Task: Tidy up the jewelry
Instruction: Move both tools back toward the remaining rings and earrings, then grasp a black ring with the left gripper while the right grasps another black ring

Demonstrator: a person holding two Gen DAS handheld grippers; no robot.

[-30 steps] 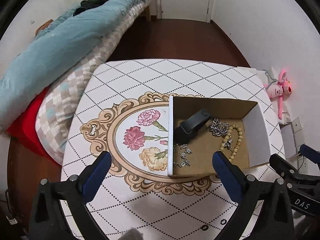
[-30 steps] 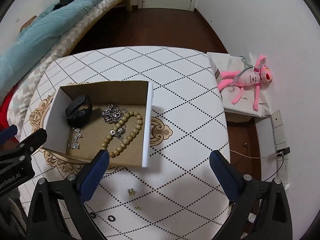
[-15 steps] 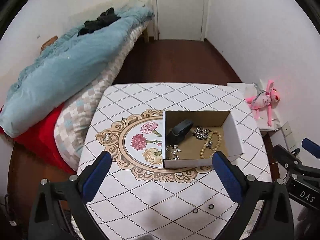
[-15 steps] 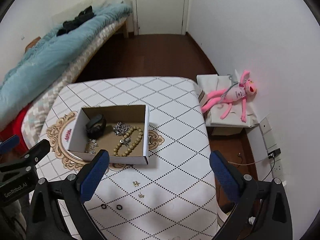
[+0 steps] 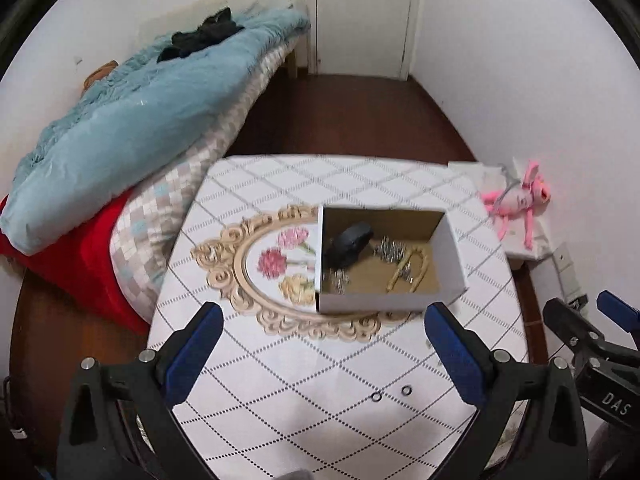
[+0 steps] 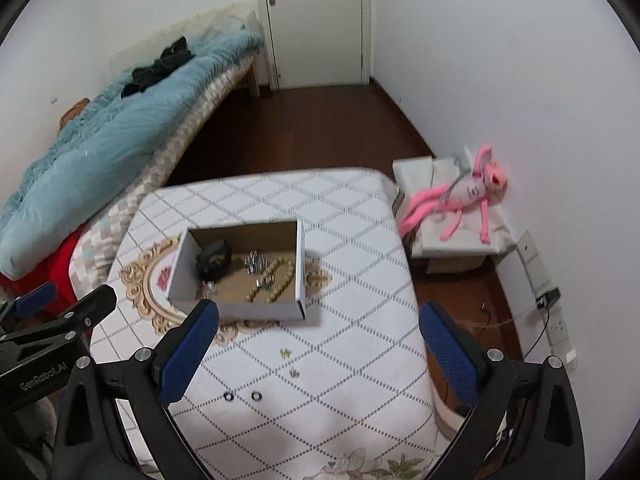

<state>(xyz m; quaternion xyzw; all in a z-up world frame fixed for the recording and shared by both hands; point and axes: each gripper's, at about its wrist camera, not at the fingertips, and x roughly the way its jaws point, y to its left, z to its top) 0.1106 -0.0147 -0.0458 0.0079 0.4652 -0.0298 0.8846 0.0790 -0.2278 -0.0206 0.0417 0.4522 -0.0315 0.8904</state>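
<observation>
An open white cardboard box stands on the patterned table. Inside lie a black band, a silver chain, a string of tan beads and a small silver piece. Two dark rings and two small gold earrings lie loose on the table in front of the box. My left gripper is open and empty, high above the table's near edge. My right gripper is open and empty, beside it.
The table has a white cloth with dotted diamonds and a floral medallion. A bed with blue quilt lies left. A pink plush toy sits on a low box at right. A wall socket and cable are at far right.
Both grippers have pulled up and back from the box, so it looks smaller and more of the room shows. Both stay open and empty.
</observation>
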